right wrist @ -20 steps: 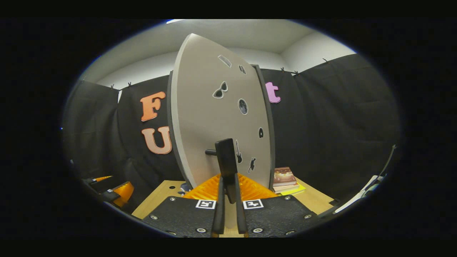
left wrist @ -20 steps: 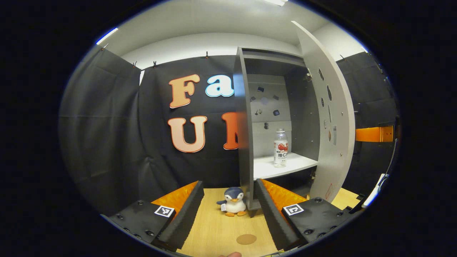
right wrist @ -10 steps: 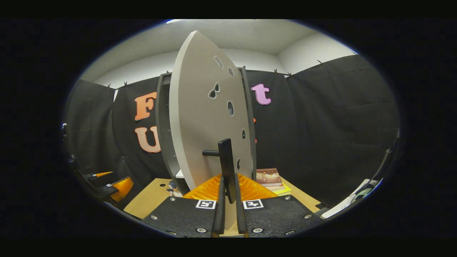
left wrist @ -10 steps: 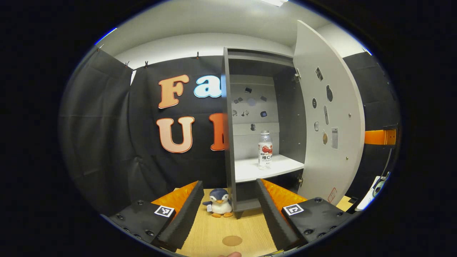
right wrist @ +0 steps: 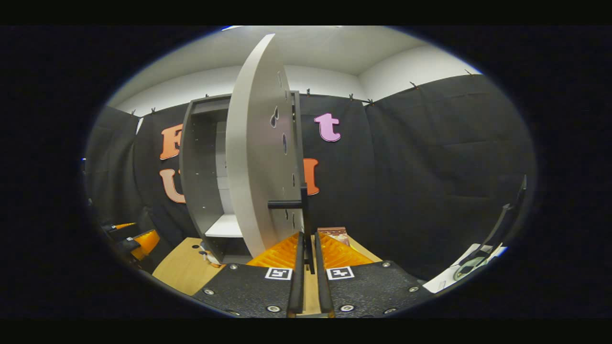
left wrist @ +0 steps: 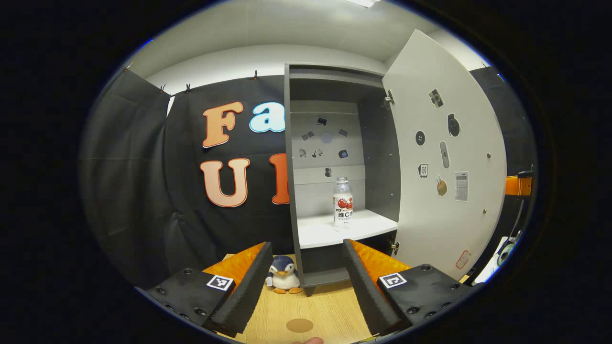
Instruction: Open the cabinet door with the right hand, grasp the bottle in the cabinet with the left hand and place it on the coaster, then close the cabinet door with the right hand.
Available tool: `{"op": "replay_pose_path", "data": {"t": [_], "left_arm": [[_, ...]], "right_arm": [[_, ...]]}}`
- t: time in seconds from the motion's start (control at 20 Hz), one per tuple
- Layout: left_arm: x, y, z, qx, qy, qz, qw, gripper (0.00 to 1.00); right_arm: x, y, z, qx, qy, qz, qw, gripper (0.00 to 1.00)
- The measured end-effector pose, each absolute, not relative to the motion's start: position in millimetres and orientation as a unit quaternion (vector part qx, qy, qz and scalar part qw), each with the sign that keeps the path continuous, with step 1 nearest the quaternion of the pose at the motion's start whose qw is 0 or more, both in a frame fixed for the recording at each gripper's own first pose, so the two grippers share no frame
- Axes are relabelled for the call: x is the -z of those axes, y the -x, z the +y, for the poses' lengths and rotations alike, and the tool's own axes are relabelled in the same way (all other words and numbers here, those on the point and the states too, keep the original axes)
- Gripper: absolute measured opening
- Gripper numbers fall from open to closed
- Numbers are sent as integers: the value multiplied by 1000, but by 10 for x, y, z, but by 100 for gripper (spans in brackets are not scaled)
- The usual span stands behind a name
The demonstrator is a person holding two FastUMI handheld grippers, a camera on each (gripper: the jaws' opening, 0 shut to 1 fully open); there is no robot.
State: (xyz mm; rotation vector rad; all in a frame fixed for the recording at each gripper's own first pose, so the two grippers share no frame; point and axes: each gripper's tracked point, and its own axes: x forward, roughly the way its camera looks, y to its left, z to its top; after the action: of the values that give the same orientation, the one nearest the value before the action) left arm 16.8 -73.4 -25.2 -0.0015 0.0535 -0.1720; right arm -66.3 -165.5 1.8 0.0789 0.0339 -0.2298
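Clear plastic bottle [left wrist: 342, 202] stands upright near the front edge of the cabinet shelf [left wrist: 325, 234], door [left wrist: 444, 157] swung wide. We judge it light, smooth, slightly crushable; we would grip its mid-body. Left claw [left wrist: 306, 282] is spread, empty; right claw [right wrist: 306, 267] is clenched on the door handle [right wrist: 304, 210].

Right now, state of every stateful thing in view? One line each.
Grey cabinet door: swung wide open.
Black bar door handle: clamped by the right hand-held gripper.
Left hand-held gripper: open, holding nothing.
Clear plastic bottle with red label: upright on the white cabinet shelf, capped.
Round brown coaster: bare, on the wooden table.
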Motion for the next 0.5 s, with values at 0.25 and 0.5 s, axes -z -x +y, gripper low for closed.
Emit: {"op": "replay_pose_path", "data": {"t": [0.25,0.5], "left_arm": [[261,-189,-817,84,-3,30,996,95],[240,-188,-936,84,-3,31,996,95]], "right_arm": [[-3,648,-1858,95,-49,18,994,26],[-13,669,-2002,87,-46,16,995,35]]}}
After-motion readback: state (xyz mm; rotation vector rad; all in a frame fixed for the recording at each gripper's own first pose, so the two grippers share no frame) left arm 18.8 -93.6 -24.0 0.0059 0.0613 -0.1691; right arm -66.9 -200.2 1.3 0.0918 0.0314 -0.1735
